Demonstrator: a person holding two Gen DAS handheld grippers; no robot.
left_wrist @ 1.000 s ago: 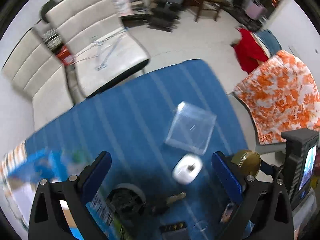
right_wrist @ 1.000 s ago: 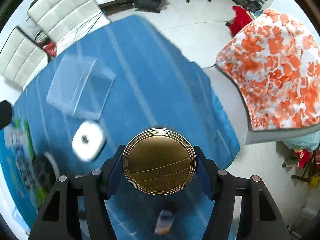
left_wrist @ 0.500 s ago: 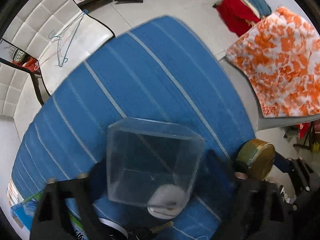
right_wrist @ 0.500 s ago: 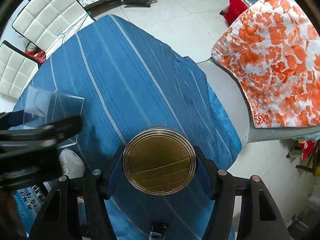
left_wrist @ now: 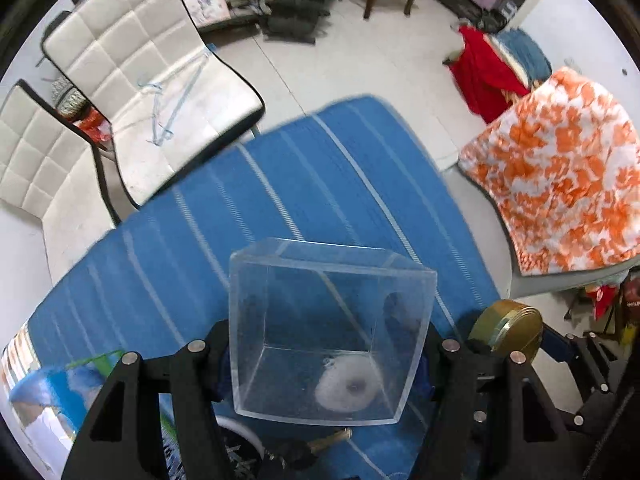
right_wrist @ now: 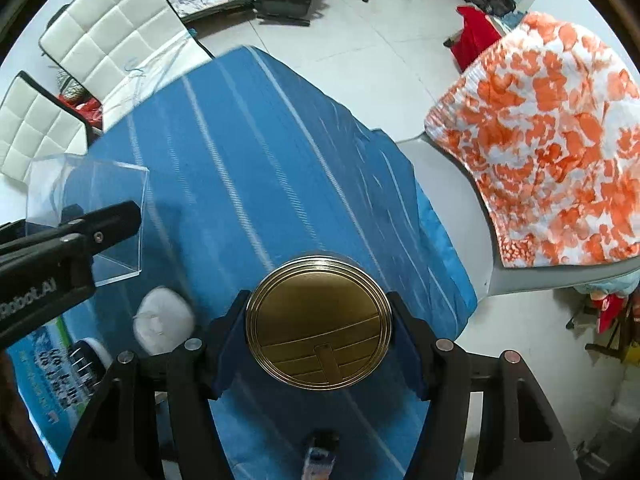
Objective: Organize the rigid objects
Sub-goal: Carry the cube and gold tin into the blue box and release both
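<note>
Beyond my blue striped surface (left_wrist: 304, 184) I see white floor tiles (left_wrist: 360, 64), two white quilted chairs (left_wrist: 144, 64) and an orange-flowered cloth (left_wrist: 560, 168).

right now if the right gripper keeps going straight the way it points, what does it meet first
Probably the blue striped cloth on the table. The right gripper already holds the gold tin, and no other object shows directly beyond it, though depth is unclear.

A lived-in home: white padded chairs (left_wrist: 152, 92), tiled floor (left_wrist: 360, 60), strewn clothes (left_wrist: 484, 68), blue-striped tablecloth (right_wrist: 248, 152).
</note>
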